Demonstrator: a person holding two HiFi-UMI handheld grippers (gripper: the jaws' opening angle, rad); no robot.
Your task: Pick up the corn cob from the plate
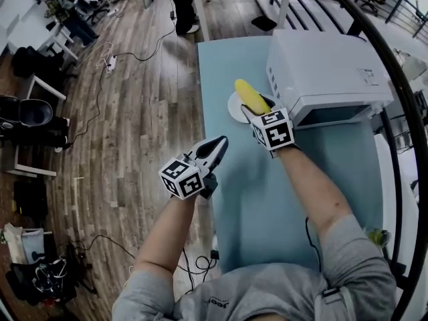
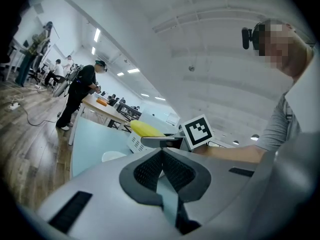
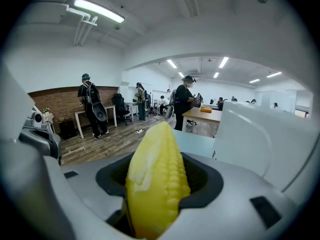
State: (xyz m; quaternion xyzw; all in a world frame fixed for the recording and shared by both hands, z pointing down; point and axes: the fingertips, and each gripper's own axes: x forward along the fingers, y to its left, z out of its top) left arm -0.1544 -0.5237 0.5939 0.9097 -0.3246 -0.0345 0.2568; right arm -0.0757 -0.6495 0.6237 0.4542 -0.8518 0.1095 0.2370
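1. The right hand-held gripper (image 1: pixel 258 105) is pinching the corn cob (image 1: pixel 249 93) by its near, thick part. The thin tip is poking out on the far side of the jaws.
2. The corn cob is hanging in the air just over the white plate (image 1: pixel 233 110), and it is looking like it is not touching the plate.
3. The left hand-held gripper (image 1: pixel 218 147) is holding nothing. Its jaws are pressing together, and it is hovering near the left edge of the worktop (image 1: pixel 254 199).
4. The corn cob is looking light and hard, not squishy. It is round and bumpy, so I am guessing it could twist or slide in the jaws. Squeezing it across the thick middle is probably working best.
5. A big white box (image 1: pixel 328 72) is sitting just to the right of the corn cob, so there is little room on that side.
6. The plate is lying close to the left edge of the worktop, with the wooden floor (image 1: pixel 134 146) below.
7. The near part of the worktop is giving the most open room for moving.
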